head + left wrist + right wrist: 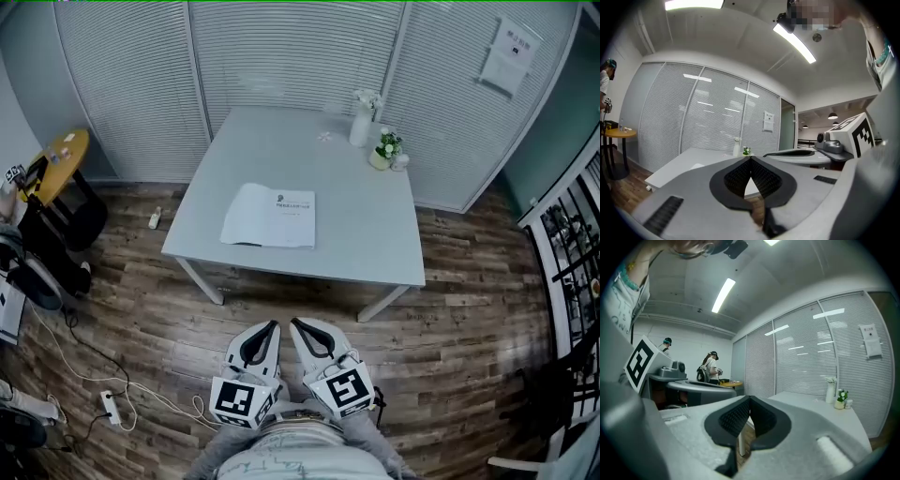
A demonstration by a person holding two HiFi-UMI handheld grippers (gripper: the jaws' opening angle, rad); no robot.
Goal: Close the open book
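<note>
Book: an open book (270, 217) lies flat on the surface (361, 234), left of the middle and close to the near edge. Its pages are white, with print at the top of the right page.
Surface: a pale rectangular table standing on a wooden floor (469, 347), in front of a wall of closed blinds (300, 47).
Left gripper: the left gripper (275, 326) is held level over the floor, on the near side of the surface and well apart from the book. In its own view (750, 158) the jaws meet at the tips with nothing between them.
Right gripper: the right gripper (293, 324) sits just beside the left one, with the tips of the two close together. Its own view (749, 398) shows the jaws pressed together and empty.
Far right corner of the surface: a white vase (361, 127) with flowers, and near it a small potted plant (385, 150).
Left of the scene: a round yellow table (61, 159), and a power strip (111, 405) with cables on the floor.
Wall: a sheet of paper (511, 52) hangs at the far right.
</note>
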